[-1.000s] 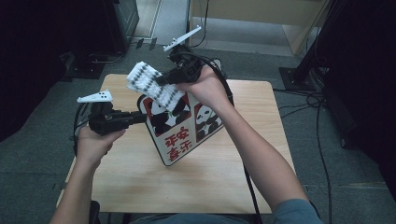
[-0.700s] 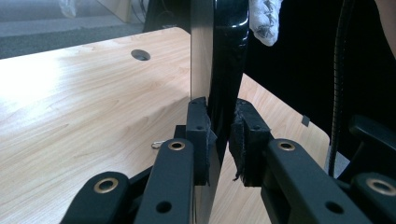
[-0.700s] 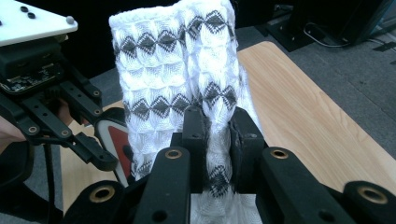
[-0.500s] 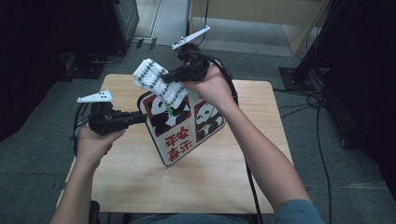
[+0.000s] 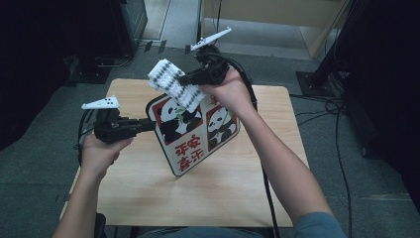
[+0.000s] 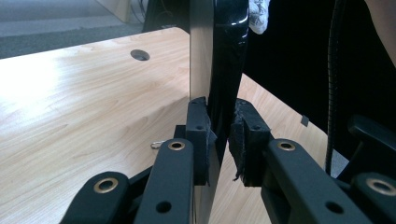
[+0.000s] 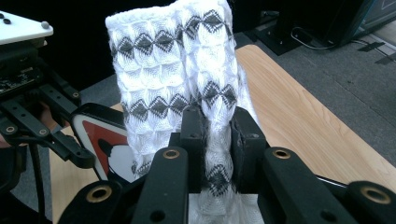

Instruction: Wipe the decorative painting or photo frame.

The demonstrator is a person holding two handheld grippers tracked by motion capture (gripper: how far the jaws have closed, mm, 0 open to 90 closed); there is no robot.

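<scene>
Two grippers, left jaws clamping panda board (image 5: 194,133) edge, right jaws pinching knitted cloth (image 5: 174,87), board's top hidden behind cloth.

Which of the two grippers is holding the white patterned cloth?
The right gripper, raised above the panda board; the left gripper clamps that board's edge instead.

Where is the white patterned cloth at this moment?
In the high view the cloth hangs from the right gripper, over the upper edge of the panda board that the left gripper holds upright above the table.
</scene>
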